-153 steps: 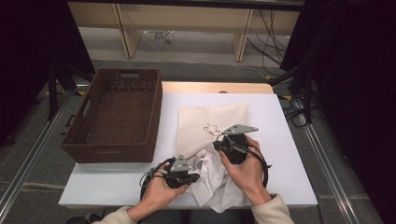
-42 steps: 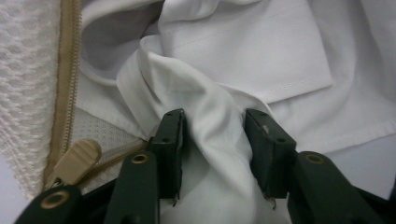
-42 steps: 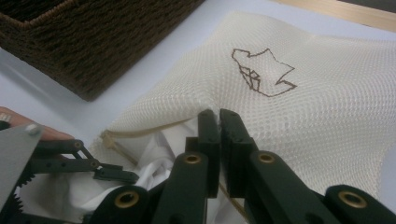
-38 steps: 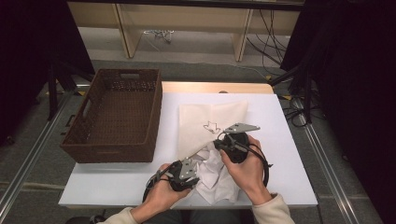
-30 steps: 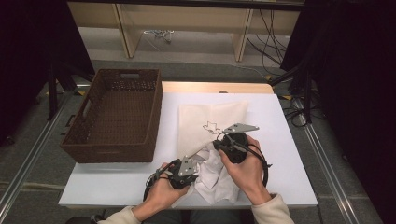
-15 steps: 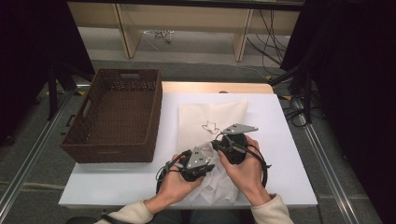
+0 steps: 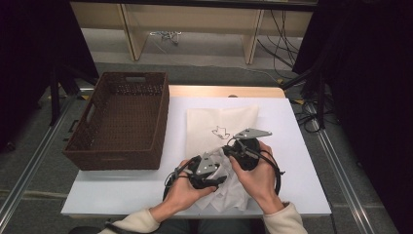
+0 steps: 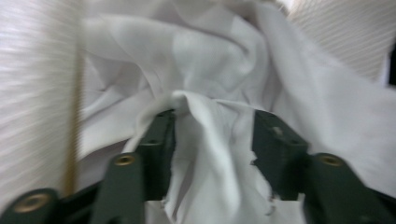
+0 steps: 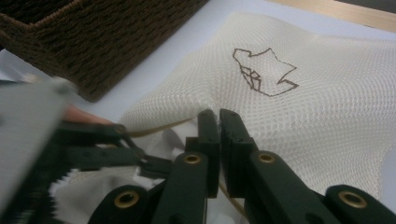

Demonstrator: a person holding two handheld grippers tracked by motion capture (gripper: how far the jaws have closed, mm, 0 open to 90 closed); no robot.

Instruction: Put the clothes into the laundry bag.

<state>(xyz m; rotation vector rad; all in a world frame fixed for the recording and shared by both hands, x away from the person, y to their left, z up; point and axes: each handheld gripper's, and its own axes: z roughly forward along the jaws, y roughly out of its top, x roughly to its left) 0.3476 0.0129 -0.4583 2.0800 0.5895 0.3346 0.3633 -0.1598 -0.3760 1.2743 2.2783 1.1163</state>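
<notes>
A cream mesh bag (image 7: 221, 122) with a brown outline drawing lies flat on the white table. A crumpled white cloth (image 7: 229, 192) sits at its near end, partly inside the bag's mouth. My right gripper (image 7: 233, 148) is shut on the bag's near edge (image 9: 187, 116), holding it up. Close beside it on the left, my left gripper (image 7: 216, 168) is pushed into the cloth. In the left gripper view its jaws have just been opening. They stand apart (image 8: 212, 130), with a fold of the white cloth (image 8: 210, 60) loose between them and mesh (image 8: 32, 70) on either side.
A dark brown wicker basket (image 7: 119, 122) stands on the left part of the table, its corner close to the bag (image 9: 102, 37). The white table top (image 7: 122, 190) ends near the person's forearms. Dark stands and cables lie on the floor to the right.
My left gripper has moved right and away from the person, up against the right gripper at the bag's mouth. The right gripper has kept still.
</notes>
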